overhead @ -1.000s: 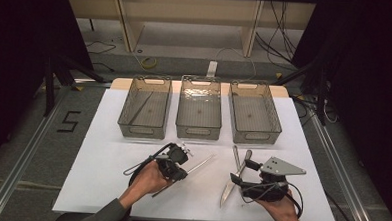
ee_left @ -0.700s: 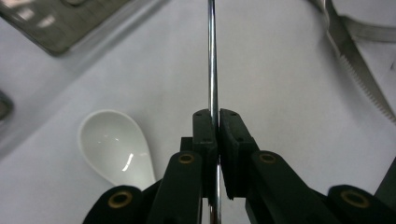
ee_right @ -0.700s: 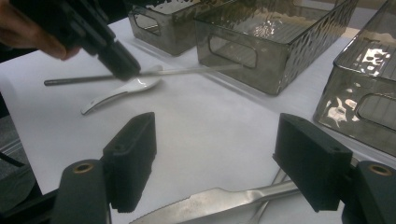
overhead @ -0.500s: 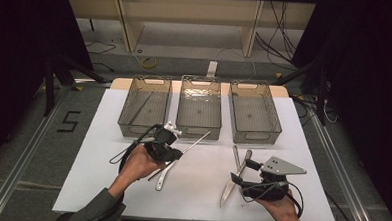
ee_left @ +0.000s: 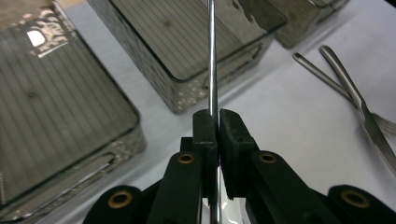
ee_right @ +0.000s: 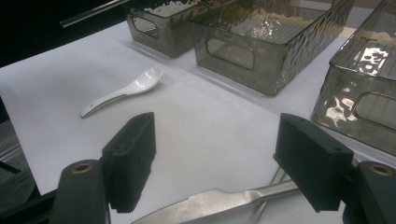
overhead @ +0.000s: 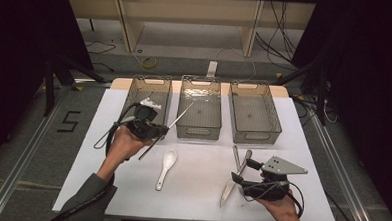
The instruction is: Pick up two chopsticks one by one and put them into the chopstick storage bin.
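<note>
Between left claw (ee_left: 218, 122) pads: metal rod (ee_left: 211, 56), clamped.

Thin polished metal rod (ee_left: 212, 56) in matt black plastic pads; glossy white ceramic-looking spoon (overhead: 166, 167); smoky translucent plastic bins (overhead: 199, 113) with dimpled walls; brushed steel knife (ee_right: 219, 201); smooth matt white tabletop (overhead: 195, 190)

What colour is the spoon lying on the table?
White; the spoon shows best in the right gripper view, lying on the table.
</note>
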### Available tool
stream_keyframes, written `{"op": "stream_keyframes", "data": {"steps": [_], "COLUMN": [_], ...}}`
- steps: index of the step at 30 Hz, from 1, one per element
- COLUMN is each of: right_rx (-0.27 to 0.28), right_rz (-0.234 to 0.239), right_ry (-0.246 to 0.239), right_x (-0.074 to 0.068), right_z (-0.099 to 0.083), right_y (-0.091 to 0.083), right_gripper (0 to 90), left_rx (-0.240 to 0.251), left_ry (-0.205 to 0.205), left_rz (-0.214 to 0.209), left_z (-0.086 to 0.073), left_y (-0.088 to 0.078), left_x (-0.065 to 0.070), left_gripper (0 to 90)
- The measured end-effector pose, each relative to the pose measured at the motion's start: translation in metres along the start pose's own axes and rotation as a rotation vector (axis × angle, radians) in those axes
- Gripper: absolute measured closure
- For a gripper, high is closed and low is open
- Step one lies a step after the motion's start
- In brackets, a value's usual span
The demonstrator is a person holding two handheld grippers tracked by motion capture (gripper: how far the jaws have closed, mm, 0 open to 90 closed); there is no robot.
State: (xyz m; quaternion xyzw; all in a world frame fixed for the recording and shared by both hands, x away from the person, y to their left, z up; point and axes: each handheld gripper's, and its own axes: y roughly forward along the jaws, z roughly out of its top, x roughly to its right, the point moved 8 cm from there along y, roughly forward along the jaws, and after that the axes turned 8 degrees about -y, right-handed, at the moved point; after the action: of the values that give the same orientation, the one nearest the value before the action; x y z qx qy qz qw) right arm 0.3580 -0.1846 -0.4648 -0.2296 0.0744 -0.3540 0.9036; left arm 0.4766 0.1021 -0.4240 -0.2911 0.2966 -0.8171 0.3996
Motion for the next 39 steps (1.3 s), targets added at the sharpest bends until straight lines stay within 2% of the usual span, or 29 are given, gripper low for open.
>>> {"op": "stream_keyframes", "data": {"steps": [6, 15, 22, 35, 39], "right_rx": [-0.002, 0.001, -0.001, -0.003, -0.003], "right_rz": [0.001, 0.001, 0.002, 0.004, 0.004], "right_ry": [0.0, 0.004, 0.004, 0.01, 0.012], "right_x": [0.0, 0.0, 0.001, 0.001, 0.001], "right_z": [0.0, 0.0, 0.0, -0.001, -0.001], "right_y": [0.001, 0.0, 0.0, 0.0, 0.0], "right_gripper": [29.9, 29.9, 29.9, 29.9, 29.9], "left_rx": [0.041, 0.085, 0.102, 0.143, 0.139], "left_ry": [-0.045, -0.085, -0.097, -0.153, -0.166], "left_rz": [0.032, 0.072, 0.102, 0.15, 0.167], "left_z": [0.016, 0.038, 0.049, 0.064, 0.065], "left_y": [-0.006, -0.009, -0.009, -0.002, 0.003], "left_x": [-0.024, -0.05, -0.067, -0.099, -0.109], "left_gripper": [85.4, 85.4, 85.4, 85.4, 85.4]}}
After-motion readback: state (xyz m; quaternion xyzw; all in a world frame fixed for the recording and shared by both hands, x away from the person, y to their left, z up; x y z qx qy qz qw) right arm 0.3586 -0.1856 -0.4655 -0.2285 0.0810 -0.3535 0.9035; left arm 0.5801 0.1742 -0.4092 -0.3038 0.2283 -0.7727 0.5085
